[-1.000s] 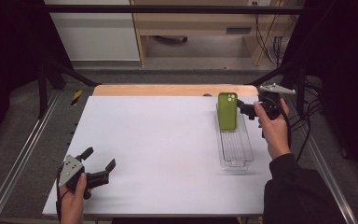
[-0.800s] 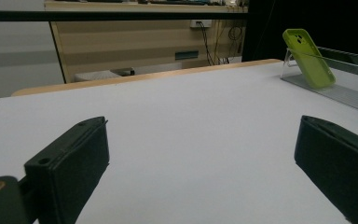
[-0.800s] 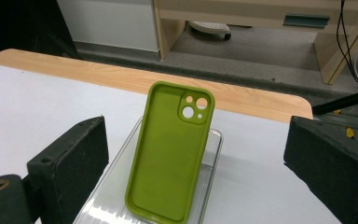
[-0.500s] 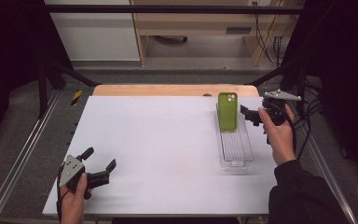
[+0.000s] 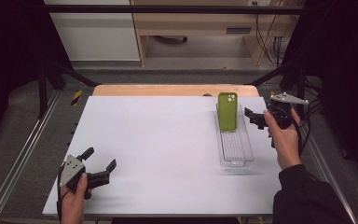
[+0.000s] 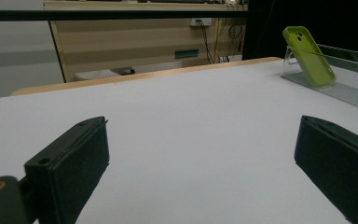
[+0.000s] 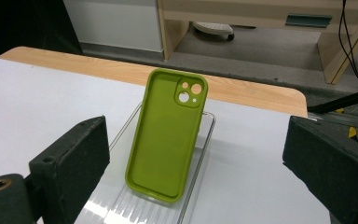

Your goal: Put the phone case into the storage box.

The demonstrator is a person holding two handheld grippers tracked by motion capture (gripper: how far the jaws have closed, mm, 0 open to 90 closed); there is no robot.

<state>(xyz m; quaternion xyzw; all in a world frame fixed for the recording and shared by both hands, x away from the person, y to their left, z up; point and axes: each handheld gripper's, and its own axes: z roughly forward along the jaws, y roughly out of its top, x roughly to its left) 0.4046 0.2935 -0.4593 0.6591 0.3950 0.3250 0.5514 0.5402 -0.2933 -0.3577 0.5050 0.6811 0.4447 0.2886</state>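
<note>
White surface (image 5: 168,149) with a wooden edge (image 5: 168,89) at twelve o'clock. Beyond that, grey floor (image 5: 205,49); at eleven o'clock a white cabinet (image 5: 93,30), at twelve to one a wooden bench (image 5: 200,21), cables (image 5: 270,32) hanging at one o'clock. Black curtains (image 5: 9,56) at nine and three. Metal rails (image 5: 18,158) along both sides.

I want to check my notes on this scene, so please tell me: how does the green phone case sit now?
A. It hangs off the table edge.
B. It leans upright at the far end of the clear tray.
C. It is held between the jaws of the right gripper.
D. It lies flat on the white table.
B: the phone case stands tilted inside the clear tray, at its far end, and the right gripper is open beside it without touching.
</note>
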